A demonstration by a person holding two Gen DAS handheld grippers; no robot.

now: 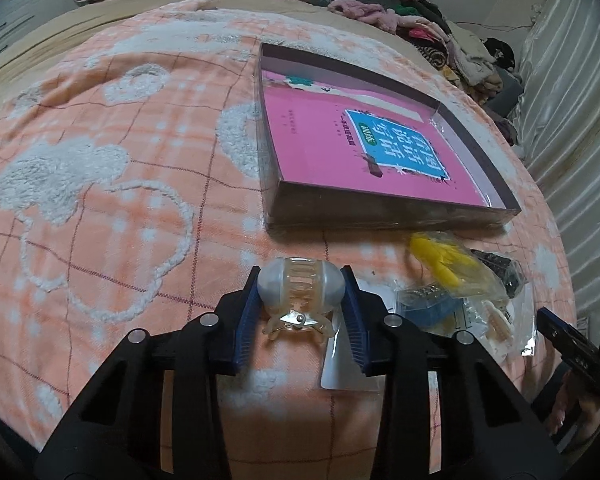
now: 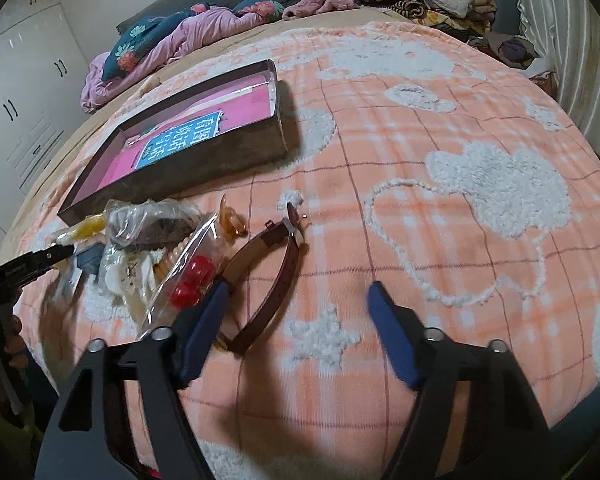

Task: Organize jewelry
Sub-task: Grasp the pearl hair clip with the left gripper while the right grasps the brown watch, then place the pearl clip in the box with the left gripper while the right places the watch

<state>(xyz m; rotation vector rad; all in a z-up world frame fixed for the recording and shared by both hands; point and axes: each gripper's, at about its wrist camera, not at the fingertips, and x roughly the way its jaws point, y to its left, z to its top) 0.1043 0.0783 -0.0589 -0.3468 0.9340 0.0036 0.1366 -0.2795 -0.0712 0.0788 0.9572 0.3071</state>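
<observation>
My left gripper [image 1: 300, 280] is shut on a translucent hair claw clip [image 1: 300, 290], its blue pads pressing both rounded sides just above the orange blanket. A brown-strapped wristwatch [image 2: 289, 258] lies on its side on the blanket. My right gripper [image 2: 297, 290] is open around the strap's near loop, and neither pad touches it. A heap of small clear bags lies beside both grippers: one with red beads [image 2: 188, 286], one with a yellow piece [image 1: 440, 260]. An amber clip [image 2: 232, 220] lies loose by the heap. A shallow clear-walled box [image 1: 380, 202] stands beyond it.
A pink book shows through the box's floor [image 2: 188, 140]. Crumpled clothes [image 1: 440, 36] line the bed's far end, with a pale curtain [image 1: 572, 92] on one side and white wardrobe doors [image 2: 24, 92] on the other. A white card [image 1: 340, 364] lies under my left fingers.
</observation>
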